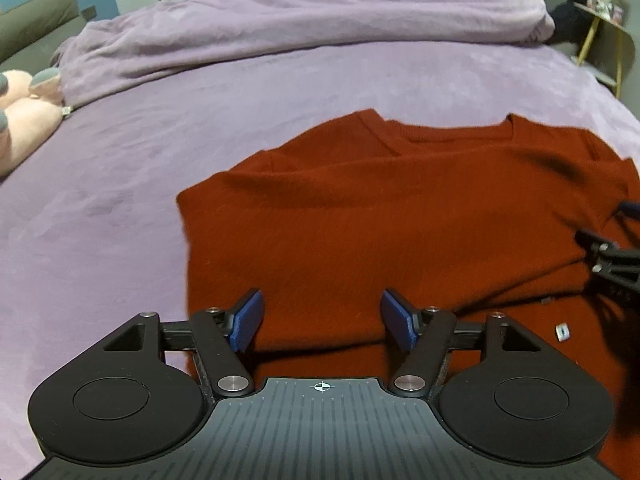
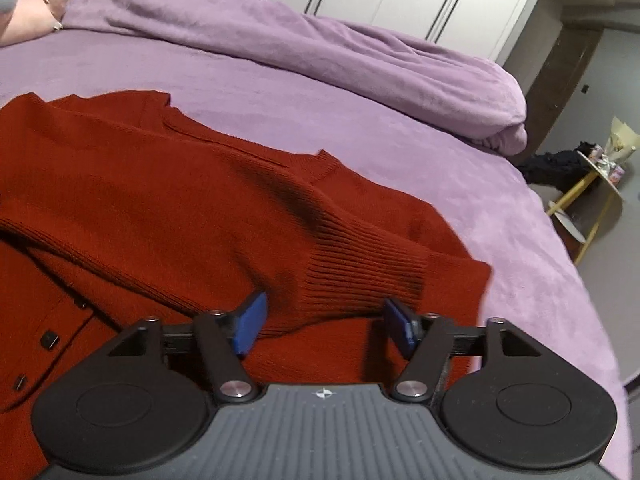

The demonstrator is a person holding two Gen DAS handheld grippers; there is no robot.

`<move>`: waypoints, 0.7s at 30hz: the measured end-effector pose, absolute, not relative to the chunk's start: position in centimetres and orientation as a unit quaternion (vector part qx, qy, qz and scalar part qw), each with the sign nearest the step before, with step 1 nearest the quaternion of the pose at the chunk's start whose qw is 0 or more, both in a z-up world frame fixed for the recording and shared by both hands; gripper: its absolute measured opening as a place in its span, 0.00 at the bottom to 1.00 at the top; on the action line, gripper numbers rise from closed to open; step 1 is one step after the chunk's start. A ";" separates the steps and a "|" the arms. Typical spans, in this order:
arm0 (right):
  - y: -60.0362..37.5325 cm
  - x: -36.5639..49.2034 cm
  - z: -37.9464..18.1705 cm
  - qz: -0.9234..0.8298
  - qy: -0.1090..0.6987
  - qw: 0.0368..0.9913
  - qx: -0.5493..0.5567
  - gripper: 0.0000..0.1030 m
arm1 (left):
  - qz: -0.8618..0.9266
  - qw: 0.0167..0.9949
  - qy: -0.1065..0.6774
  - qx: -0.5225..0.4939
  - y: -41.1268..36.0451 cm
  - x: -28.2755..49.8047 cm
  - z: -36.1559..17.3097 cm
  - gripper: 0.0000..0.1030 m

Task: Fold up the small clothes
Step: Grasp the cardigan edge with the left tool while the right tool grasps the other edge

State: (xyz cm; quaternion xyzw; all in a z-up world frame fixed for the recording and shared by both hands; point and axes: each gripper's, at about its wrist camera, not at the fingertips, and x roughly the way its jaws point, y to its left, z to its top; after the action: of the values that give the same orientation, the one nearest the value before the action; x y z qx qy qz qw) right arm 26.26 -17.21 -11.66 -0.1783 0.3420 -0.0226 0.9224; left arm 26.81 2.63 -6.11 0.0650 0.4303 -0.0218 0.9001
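Red knit cardigan (image 1: 400,216) lies flat on purple bedsheet (image 1: 120,200), sleeves folded in across the front; ribbed cuff (image 2: 360,268) sits just ahead of R gripper (image 2: 326,328). L gripper (image 1: 322,320) over cardigan's near-left part. Both sets of blue fingers (image 1: 248,320) wide apart, nothing btwn them, holding nothing. Rumpled purple duvet (image 1: 300,20) behind, pink plush toy (image 1: 24,120) at far left.

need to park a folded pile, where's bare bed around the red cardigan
Bare sheet runs left of the cardigan, bounded by the plush toy and the bunched blanket. A band also lies free between collar and blanket, and a strip between the cardigan's right side and the bed edge. Crowded: over the cardigan, where both grippers hover.
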 end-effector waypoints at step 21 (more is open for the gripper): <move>-30.4 -3.9 -11.6 -0.044 0.378 0.911 0.157 0.76 | -0.039 0.880 0.471 -0.058 12.9 1.1 -7.0 0.69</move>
State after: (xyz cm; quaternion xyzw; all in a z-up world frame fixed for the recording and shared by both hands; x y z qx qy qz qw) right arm -3.93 -30.39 -11.65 0.1566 0.3778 -0.0439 0.9115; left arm 1.10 12.94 -7.01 -0.0577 0.4707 -0.0393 0.8795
